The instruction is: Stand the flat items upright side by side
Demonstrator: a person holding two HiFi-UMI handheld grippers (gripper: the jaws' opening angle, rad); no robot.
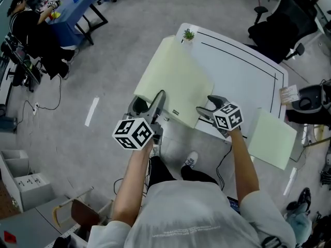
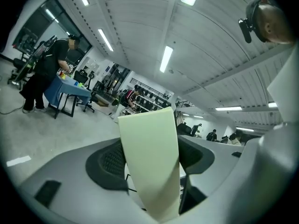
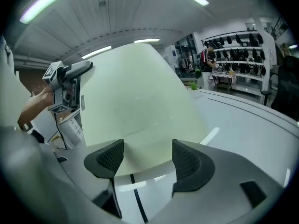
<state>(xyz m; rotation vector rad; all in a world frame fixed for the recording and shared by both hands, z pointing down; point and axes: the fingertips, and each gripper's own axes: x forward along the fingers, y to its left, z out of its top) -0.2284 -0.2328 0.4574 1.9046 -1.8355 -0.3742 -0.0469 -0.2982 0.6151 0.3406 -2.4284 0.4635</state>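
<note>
A large pale green flat folder (image 1: 173,81) is tilted up off the near left part of the white table (image 1: 248,71). Its left side hangs past the table edge. My left gripper (image 1: 155,105) straddles the folder's near left edge; in the left gripper view the folder (image 2: 149,148) crosses slantwise between wide jaws (image 2: 152,157), and no pad visibly presses on it. My right gripper (image 1: 209,107) stands open at the near right corner, with the folder's broad face (image 3: 135,111) showing past its spread jaws (image 3: 142,155). A second pale green flat item (image 1: 271,138) lies at the table's right edge.
A small potted plant (image 1: 189,35) stands at the table's far left corner. A black line rectangle (image 1: 274,74) marks the tabletop. Black office chairs (image 1: 279,27) stand beyond the far right. A person works at a blue table (image 1: 77,9) far left. Grey cabinets (image 1: 23,180) stand near left.
</note>
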